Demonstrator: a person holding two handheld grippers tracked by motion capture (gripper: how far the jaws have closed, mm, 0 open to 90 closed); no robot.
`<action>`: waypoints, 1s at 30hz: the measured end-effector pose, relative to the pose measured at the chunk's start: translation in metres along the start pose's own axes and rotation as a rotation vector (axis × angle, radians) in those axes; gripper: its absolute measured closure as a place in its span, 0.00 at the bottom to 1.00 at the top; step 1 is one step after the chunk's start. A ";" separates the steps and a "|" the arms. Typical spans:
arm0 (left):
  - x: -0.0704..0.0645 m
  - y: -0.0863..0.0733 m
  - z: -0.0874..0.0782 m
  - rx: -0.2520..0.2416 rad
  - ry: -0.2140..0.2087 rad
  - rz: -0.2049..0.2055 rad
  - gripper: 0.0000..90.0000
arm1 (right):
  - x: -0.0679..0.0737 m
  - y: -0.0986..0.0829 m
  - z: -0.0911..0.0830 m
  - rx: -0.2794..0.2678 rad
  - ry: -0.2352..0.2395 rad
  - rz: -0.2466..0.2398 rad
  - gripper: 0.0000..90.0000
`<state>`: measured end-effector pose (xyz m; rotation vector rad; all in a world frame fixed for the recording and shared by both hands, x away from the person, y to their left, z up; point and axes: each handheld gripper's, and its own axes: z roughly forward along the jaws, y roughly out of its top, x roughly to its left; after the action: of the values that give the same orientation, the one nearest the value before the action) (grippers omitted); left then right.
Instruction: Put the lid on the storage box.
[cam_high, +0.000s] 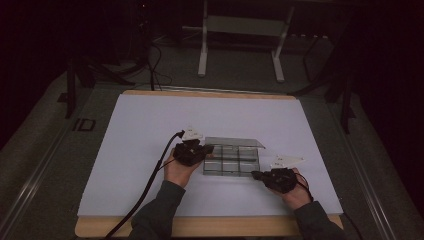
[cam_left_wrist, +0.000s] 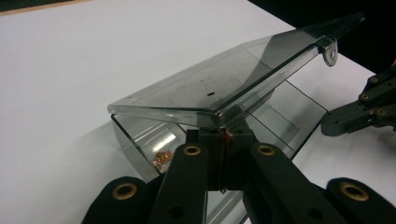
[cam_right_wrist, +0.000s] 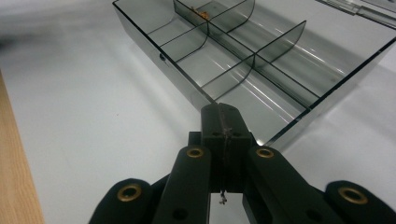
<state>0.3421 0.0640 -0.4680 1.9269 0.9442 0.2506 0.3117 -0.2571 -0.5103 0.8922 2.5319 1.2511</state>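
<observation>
A clear grey compartment box (cam_high: 231, 167) lies in the middle of the white mat. Its lid (cam_high: 234, 142) stands tilted up, half open. My left gripper (cam_high: 209, 150) is at the box's left end. In the left gripper view its jaws (cam_left_wrist: 223, 133) are shut on the front edge of the lid (cam_left_wrist: 210, 88), above the box wall (cam_left_wrist: 135, 140). A few copper-coloured bits (cam_left_wrist: 162, 159) lie in one compartment. My right gripper (cam_high: 255, 175) is shut, its tips (cam_right_wrist: 219, 112) against the near corner of the box (cam_right_wrist: 159, 51). It also appears as the right gripper (cam_left_wrist: 329, 126) in the left gripper view.
The white mat (cam_high: 150, 130) covers most of a wooden table whose front edge (cam_high: 210, 227) is near the person. A black cable (cam_high: 150, 185) trails from the left gripper off the near-left side. A white stand (cam_high: 202, 50) is on the floor beyond the table.
</observation>
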 end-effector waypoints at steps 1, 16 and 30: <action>0.000 0.000 0.000 0.000 -0.001 -0.001 0.99 | 0.000 0.000 0.000 -0.001 -0.003 0.002 1.00; -0.003 -0.007 0.001 0.014 -0.007 0.000 0.98 | -0.006 0.000 -0.007 -0.036 -0.033 0.031 1.00; -0.002 -0.028 -0.001 0.041 -0.012 -0.030 0.98 | -0.015 -0.001 -0.018 -0.087 -0.110 0.071 1.00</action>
<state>0.3259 0.0702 -0.4898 1.9480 0.9764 0.2030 0.3158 -0.2781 -0.5017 1.0107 2.3616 1.2844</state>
